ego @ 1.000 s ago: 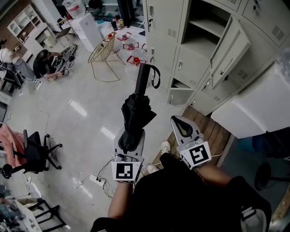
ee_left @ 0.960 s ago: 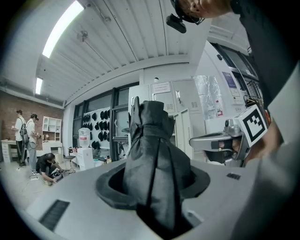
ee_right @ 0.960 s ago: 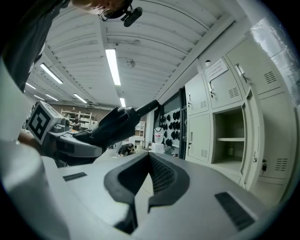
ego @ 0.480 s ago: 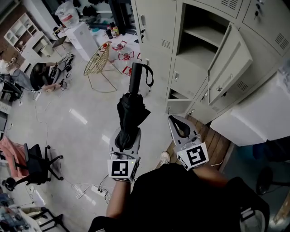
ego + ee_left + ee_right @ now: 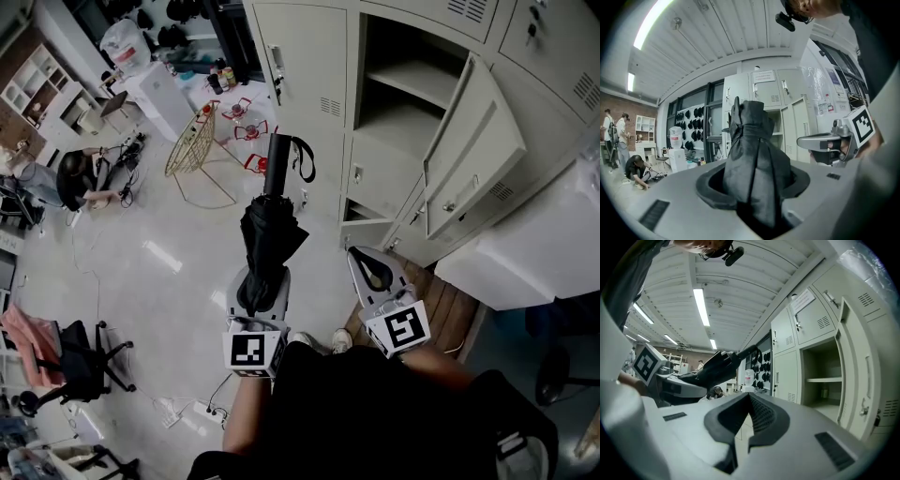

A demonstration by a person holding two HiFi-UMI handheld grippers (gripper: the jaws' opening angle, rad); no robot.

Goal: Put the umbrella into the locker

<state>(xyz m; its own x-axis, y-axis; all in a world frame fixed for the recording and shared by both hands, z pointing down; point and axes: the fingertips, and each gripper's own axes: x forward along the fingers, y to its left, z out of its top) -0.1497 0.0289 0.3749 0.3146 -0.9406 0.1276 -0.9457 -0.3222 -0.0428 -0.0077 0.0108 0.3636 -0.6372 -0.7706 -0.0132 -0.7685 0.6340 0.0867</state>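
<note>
There is one black folded umbrella (image 5: 270,234), one locker (image 5: 398,112) with its door (image 5: 473,150) swung open, and two grippers. Inside the open locker only one shelf (image 5: 412,80) shows. The left gripper (image 5: 258,286) has its jaws about half closed and pressed on the cloth end of the umbrella. The handle with its strap points away toward the lockers, above the floor and outside the locker. The right gripper (image 5: 373,272) has its jaws together at the tips and holds nothing.

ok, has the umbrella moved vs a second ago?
Yes. The umbrella has been carried forward toward the lockers. Its handle tip now reaches past the nearest red stool, which lay just ahead of it before.
</note>
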